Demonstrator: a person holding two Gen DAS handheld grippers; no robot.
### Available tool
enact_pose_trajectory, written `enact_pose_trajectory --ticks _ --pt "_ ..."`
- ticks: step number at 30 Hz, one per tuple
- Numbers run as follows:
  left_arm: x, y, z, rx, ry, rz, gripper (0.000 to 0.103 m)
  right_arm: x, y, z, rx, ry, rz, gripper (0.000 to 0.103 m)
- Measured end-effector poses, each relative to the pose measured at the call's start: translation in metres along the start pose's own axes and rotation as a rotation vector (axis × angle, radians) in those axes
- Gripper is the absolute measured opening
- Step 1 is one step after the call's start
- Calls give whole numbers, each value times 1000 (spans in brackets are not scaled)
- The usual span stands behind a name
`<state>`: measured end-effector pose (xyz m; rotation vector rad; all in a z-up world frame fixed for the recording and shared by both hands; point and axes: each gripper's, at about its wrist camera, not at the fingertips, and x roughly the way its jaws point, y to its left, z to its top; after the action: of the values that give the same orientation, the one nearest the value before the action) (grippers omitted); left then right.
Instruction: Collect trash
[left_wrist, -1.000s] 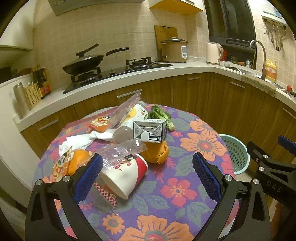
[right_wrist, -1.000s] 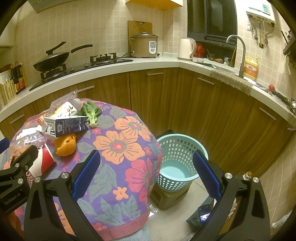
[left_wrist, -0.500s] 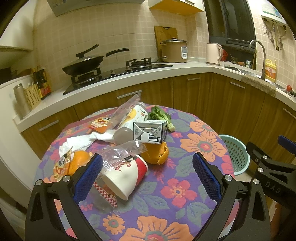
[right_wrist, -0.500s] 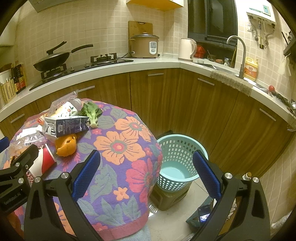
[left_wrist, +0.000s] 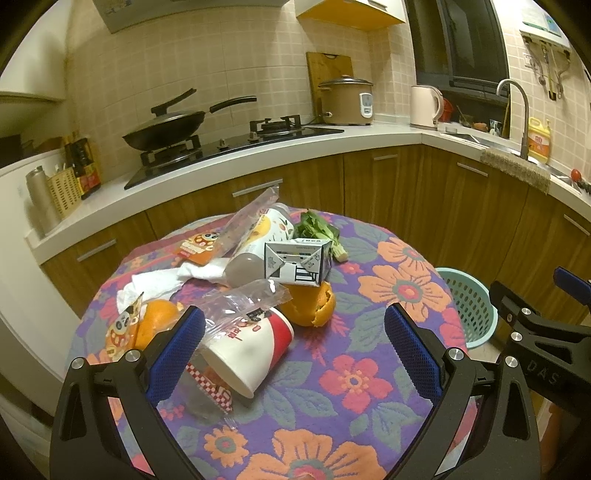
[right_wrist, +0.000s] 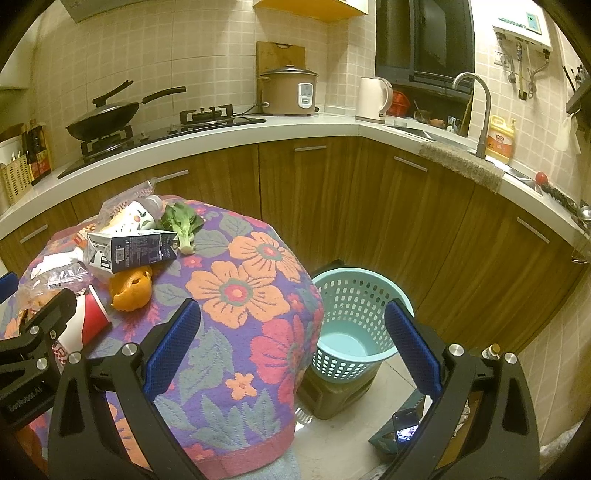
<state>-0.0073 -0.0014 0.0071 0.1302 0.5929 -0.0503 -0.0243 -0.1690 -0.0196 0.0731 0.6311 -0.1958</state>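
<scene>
Trash lies piled on the floral-clothed round table (left_wrist: 369, 387): a red-and-white paper cup (left_wrist: 247, 350) on its side under clear plastic wrap (left_wrist: 240, 301), orange peel (left_wrist: 312, 304), a milk carton (left_wrist: 297, 262), a bottle (left_wrist: 258, 240), leafy greens (left_wrist: 317, 230), white tissue (left_wrist: 159, 282) and snack wrappers (left_wrist: 195, 247). My left gripper (left_wrist: 293, 350) hangs open near the cup, empty. My right gripper (right_wrist: 291, 349) is open and empty over the table's edge. A teal basket (right_wrist: 354, 317) stands on the floor to the right.
Behind the table runs a kitchen counter (left_wrist: 229, 170) with a wok on the stove (left_wrist: 166, 129), a rice cooker (left_wrist: 347, 101), a kettle (left_wrist: 424, 107) and a sink tap (left_wrist: 517, 110). Wooden cabinets (right_wrist: 388, 214) curve around. A phone (right_wrist: 406, 428) lies on the floor.
</scene>
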Motion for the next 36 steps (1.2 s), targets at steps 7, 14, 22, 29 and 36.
enact_pose_trajectory --ticks 7,14,22,29,36 --pt "2 -1 -3 4 4 -5 95 3 -2 -2 2 8 -9 95" --pt "2 -3 -4 8 1 -6 95 2 -2 -2 1 5 -8 95" --pt "1 -2 -4 3 0 -6 95 2 -1 -1 0 4 -6 95" --pt "-1 1 -3 0 -4 -5 95 -1 7 0 -13 -5 -5 95" --pt "-7 10 -1 -9 -14 6 95 -7 15 5 -35 -24 5 95"
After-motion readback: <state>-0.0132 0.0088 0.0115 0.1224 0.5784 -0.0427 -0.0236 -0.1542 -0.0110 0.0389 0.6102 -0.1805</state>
